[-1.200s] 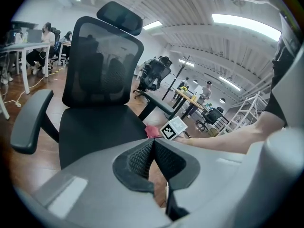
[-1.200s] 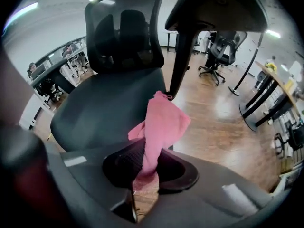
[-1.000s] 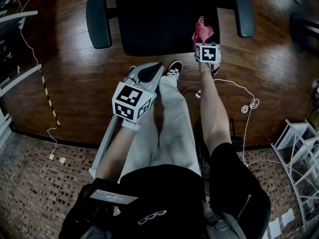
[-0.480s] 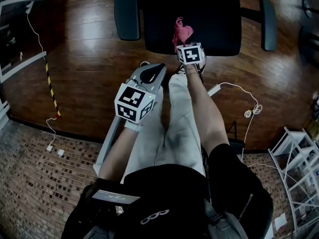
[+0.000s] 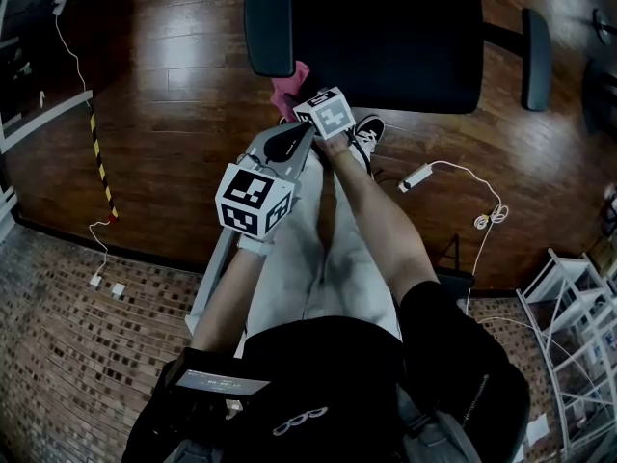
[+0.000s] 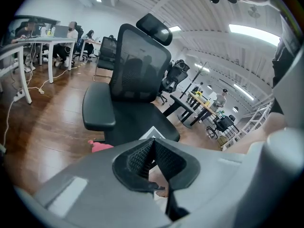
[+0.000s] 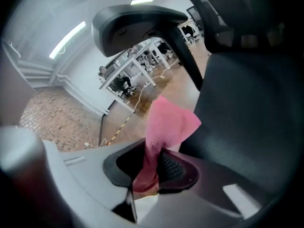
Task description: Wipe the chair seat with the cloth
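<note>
The black chair seat [image 5: 386,37] fills the top of the head view. My right gripper [image 5: 299,95] is at the seat's front left corner, just below the left armrest [image 5: 268,22]. It is shut on the pink cloth [image 5: 288,89], which sticks up from between its pads [image 7: 173,167] beside the seat [image 7: 247,108]. The cloth [image 7: 168,122] hangs off the seat's edge. My left gripper [image 5: 287,143] hovers over the person's lap, short of the chair, shut with nothing between its jaws [image 6: 153,148]. In the left gripper view a bit of the cloth [image 6: 100,146] shows under the armrest [image 6: 97,110].
The right armrest [image 5: 536,46] juts out at the top right. A white cable and plug [image 5: 453,177] lie on the wooden floor to the right, a striped tape strip [image 5: 96,152] to the left. The person's legs and black shoe [image 5: 366,133] are below the seat. A white rack [image 5: 578,326] stands at the lower right.
My right gripper has swept the cloth leftward along the seat's front, from the right side to the left corner. The left gripper has stayed over the lap.
</note>
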`<state>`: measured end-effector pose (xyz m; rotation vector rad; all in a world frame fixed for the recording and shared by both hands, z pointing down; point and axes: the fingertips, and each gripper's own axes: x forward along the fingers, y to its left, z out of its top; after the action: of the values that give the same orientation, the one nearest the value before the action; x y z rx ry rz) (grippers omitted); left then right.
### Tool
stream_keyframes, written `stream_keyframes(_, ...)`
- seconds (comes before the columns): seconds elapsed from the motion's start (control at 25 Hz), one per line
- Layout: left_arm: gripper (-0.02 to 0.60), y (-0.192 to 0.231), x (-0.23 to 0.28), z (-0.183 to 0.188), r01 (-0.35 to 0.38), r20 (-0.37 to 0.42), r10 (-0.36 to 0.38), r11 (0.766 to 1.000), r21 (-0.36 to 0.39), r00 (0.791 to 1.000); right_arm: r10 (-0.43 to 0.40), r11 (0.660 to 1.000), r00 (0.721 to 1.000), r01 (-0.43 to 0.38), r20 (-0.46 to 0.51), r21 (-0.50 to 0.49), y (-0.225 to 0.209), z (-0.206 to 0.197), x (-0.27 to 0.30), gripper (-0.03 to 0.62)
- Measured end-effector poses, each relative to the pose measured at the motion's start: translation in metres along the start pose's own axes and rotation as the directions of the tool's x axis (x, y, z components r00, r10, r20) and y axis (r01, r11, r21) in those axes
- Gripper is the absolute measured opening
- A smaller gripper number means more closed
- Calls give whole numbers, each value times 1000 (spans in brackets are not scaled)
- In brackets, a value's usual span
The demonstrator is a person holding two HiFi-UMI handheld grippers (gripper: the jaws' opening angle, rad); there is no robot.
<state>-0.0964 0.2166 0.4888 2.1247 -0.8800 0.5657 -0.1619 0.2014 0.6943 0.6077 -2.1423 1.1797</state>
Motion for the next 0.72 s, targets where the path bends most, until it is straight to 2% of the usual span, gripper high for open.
stream_keyframes(0.08, -11, 3, -2, -2, -7, -9, 7, 1000, 1, 1000, 47, 999, 999, -47, -2, -1, 15, -6, 9, 64)
stream_keyframes(0.16, -11, 4, -3, -3, -12, -14, 12, 1000, 5, 1000, 31, 1000, 1000, -31, -7, -6, 12, -14, 9, 64)
stream_keyframes(0.32, -11, -1, 0, -5, -11, -25, 11, 1000, 10, 1000, -44, 997, 999, 44, 5, 64, -28, -31, -5, 64)
stream_keyframes(0.56, -11, -24, 22, -10, 20, -62, -18, 999, 29, 998, -58, 995, 998, 55, 27, 77, -66, -47, -39, 66)
stream_keyframes(0.72, -11, -40, 39, -10, 37, -85, -33, 998, 48, 996, -77, 988, 996, 71, 42, 140, -90, -63, -63, 66)
